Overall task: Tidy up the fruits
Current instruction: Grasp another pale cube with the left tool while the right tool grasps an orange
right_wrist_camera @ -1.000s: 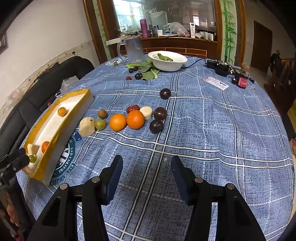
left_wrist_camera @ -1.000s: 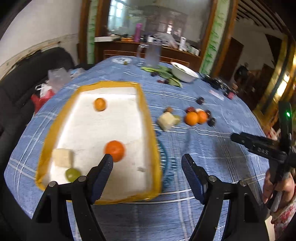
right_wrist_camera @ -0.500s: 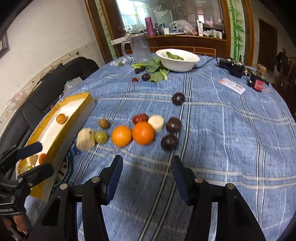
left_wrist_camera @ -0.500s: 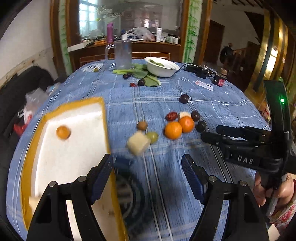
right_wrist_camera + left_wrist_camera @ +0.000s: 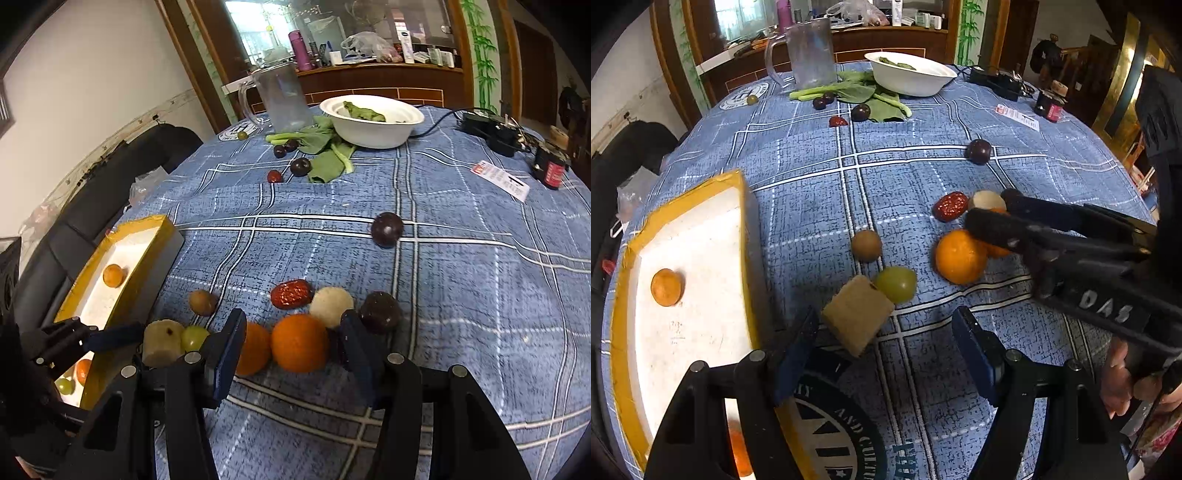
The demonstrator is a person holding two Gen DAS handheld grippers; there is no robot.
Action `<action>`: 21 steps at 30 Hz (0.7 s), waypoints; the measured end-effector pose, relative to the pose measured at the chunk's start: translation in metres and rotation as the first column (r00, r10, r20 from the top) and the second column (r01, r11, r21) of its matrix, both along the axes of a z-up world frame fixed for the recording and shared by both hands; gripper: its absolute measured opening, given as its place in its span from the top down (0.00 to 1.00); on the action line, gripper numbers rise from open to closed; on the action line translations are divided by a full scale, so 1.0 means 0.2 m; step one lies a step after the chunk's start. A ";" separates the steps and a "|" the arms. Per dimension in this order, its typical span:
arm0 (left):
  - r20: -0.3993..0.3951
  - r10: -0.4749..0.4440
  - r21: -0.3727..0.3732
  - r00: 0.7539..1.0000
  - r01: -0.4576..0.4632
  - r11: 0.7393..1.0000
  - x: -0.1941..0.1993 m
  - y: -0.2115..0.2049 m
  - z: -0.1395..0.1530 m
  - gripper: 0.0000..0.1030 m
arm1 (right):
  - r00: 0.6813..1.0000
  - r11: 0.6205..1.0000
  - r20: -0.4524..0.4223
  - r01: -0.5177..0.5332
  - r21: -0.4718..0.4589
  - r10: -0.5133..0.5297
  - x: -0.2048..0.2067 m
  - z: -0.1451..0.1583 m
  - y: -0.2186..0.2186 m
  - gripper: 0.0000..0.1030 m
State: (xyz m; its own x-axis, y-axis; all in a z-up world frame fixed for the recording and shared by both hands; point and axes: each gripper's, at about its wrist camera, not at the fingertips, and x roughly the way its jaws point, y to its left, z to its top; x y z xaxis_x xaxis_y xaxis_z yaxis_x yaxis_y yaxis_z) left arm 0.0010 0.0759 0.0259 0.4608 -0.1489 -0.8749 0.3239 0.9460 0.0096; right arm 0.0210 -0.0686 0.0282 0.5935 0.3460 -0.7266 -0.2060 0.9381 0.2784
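Note:
A yellow-rimmed white tray point(image 5: 746, 206) lies at the left, also in the right wrist view point(image 5: 147, 236), holding a small orange fruit point(image 5: 666, 287). My left gripper point(image 5: 886, 336) is open just before a pale cube of fruit point(image 5: 858, 315) and a green grape point(image 5: 897, 284). My right gripper point(image 5: 291, 336) is open around an orange point(image 5: 300, 348), with a second orange point(image 5: 255, 349) beside its left finger. In the left wrist view it point(image 5: 990, 210) reaches over the oranges point(image 5: 958, 256). A red date point(image 5: 291, 294), a pale round fruit point(image 5: 331, 305) and a dark plum point(image 5: 380, 312) lie just beyond.
A brown round fruit point(image 5: 866, 245) and a lone dark plum point(image 5: 979, 151) lie mid-table. A white bowl point(image 5: 371, 131), leafy greens point(image 5: 325, 162), a clear jug point(image 5: 282, 98) and more small fruits stand at the back. Black devices point(image 5: 495, 129) sit at the far right.
My left gripper swung right from over the tray to the pale cube and grape. My right gripper moved forward and down until its open fingers flank an orange.

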 end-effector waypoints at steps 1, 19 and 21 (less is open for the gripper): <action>-0.001 0.000 0.013 1.000 0.000 1.000 0.00 -0.01 -0.01 0.28 | 1.000 1.000 0.003 -0.007 -0.004 0.007 0.00 -0.01 0.01 0.45; 0.032 0.086 0.069 0.996 -0.088 0.994 -0.02 0.01 -0.01 0.61 | 0.998 0.998 0.030 -0.048 -0.030 0.049 -0.05 -0.02 -0.02 0.66; 0.043 0.091 0.074 0.995 -0.094 0.993 -0.03 0.01 -0.01 0.63 | 0.997 0.997 0.053 -0.053 -0.064 0.056 -0.05 -0.02 0.01 0.66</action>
State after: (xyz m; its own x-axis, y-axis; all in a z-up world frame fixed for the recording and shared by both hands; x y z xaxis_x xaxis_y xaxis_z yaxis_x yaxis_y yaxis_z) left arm -0.0043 0.0783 0.0231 0.5036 -0.0383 -0.8631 0.2334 0.9679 0.0932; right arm 0.0104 -0.0674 0.0237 0.6148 0.3340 -0.7145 -0.2708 0.9402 0.2065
